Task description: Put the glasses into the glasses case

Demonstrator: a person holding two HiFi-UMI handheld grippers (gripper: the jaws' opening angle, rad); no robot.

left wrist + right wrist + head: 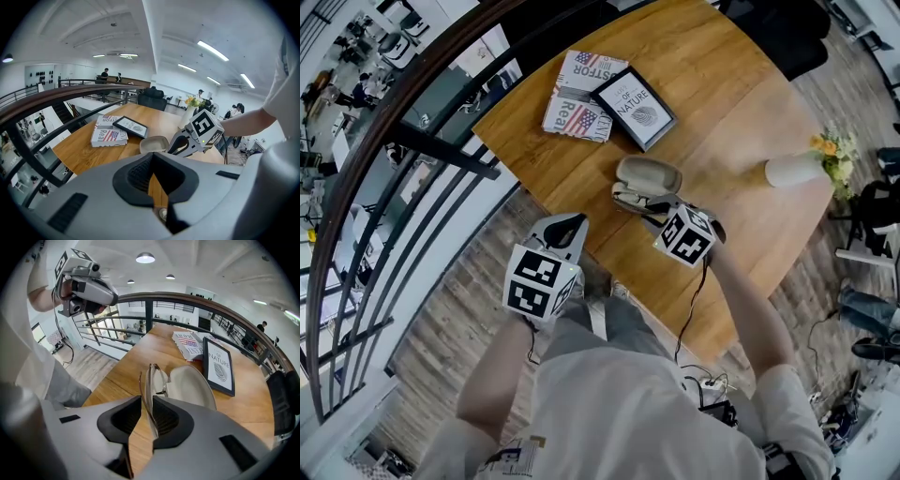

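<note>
The tan glasses case (649, 174) lies open on the wooden table (750, 253), its lid raised. Folded thin-rimmed glasses (630, 198) rest at the case's near edge. In the right gripper view the glasses (152, 378) stand on edge between the jaws of my right gripper (147, 399), in front of the case (192, 385). A gap shows beside the left pad, so the jaws are open. My left gripper (570, 223) hangs off the table's near-left edge, shut and empty. The left gripper view shows the case (153, 143) with the right gripper (176, 149) over it.
A flag-printed magazine (581, 108) and a black-framed print (635, 108) lie beyond the case. A white vase with flowers (802, 167) stands at the right. A dark curved railing (412, 141) runs along the table's left side, with a drop below it.
</note>
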